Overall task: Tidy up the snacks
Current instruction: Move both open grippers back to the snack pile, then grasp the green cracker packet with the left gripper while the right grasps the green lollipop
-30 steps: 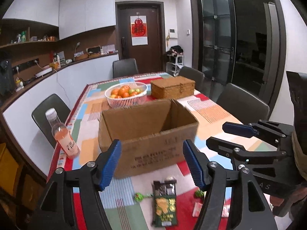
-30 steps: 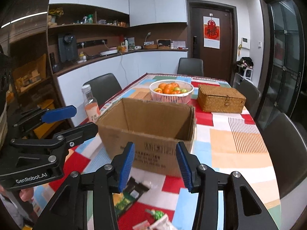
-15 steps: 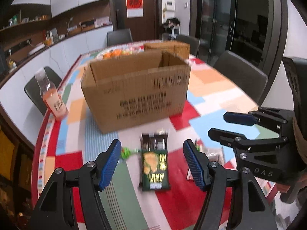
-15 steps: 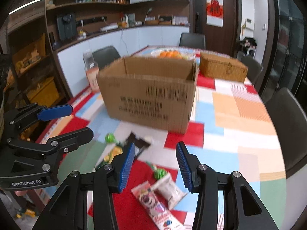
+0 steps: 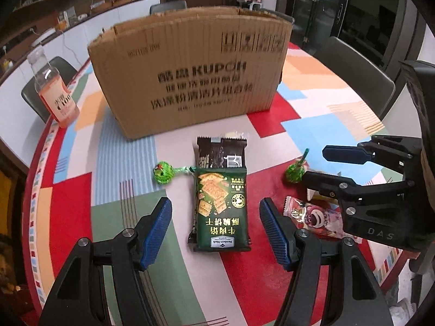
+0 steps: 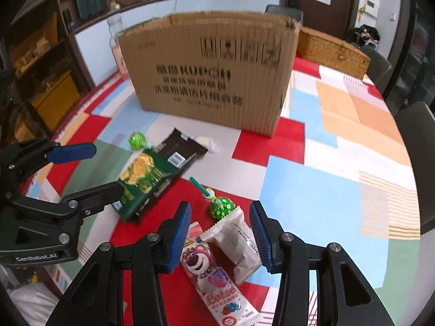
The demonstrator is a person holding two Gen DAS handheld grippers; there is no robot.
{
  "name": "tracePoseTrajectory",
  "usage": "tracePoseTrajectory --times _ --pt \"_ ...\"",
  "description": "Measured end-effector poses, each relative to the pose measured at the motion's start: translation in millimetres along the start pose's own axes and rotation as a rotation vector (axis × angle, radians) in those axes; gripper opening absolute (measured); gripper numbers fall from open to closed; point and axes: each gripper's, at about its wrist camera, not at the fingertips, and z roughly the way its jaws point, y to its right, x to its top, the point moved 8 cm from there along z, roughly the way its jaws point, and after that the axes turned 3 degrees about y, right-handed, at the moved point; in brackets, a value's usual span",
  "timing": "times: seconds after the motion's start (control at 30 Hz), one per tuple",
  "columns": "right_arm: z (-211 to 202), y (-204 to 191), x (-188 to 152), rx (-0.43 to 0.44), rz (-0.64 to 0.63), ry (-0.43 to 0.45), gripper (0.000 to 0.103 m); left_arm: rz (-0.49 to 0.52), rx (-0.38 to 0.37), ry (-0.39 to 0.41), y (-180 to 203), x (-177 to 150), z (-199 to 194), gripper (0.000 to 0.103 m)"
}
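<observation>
Snacks lie loose on the tablecloth [image 5: 312, 125] on the near side of the cardboard box [image 5: 190, 73], none in it that I can see. Left gripper [image 5: 214, 228] is spread wide, blue pads either side of the green cracker packet [image 5: 221, 206], not touching it; likely lined up this way so a straight descent pinches the packet across its width. A dark packet [image 5: 220, 154] lies partly under the cracker packet's far end. Green lollipop [image 5: 162, 173] sits just left of the packets, a second lollipop [image 5: 295, 173] to their right.

Right gripper [image 6: 220, 233] also spread, empty, hovering over the pink bear-print packet [image 6: 206, 274] and the white packet [image 6: 239, 244], which overlap; which one it targets I cannot tell. Drink bottle [image 5: 54, 92] stands far left beside the box.

Versus half a second ago: both grippers are lower and tilted further down, so the snacks fill more of each view and the box interior is no longer visible. Jaw openings look unchanged. No snack has shifted.
</observation>
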Motion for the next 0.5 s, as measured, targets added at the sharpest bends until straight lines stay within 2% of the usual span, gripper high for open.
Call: tracePoseTrajectory --times 0.4,0.5 --pt "28.5 0.4 0.5 -0.002 -0.08 -0.065 0.045 -0.005 -0.006 -0.054 -1.2 -1.0 29.6 0.065" --pt "33.8 0.3 -0.9 0.006 -0.094 -0.081 0.038 -0.005 -0.005 -0.062 -0.8 -0.6 34.7 0.063"
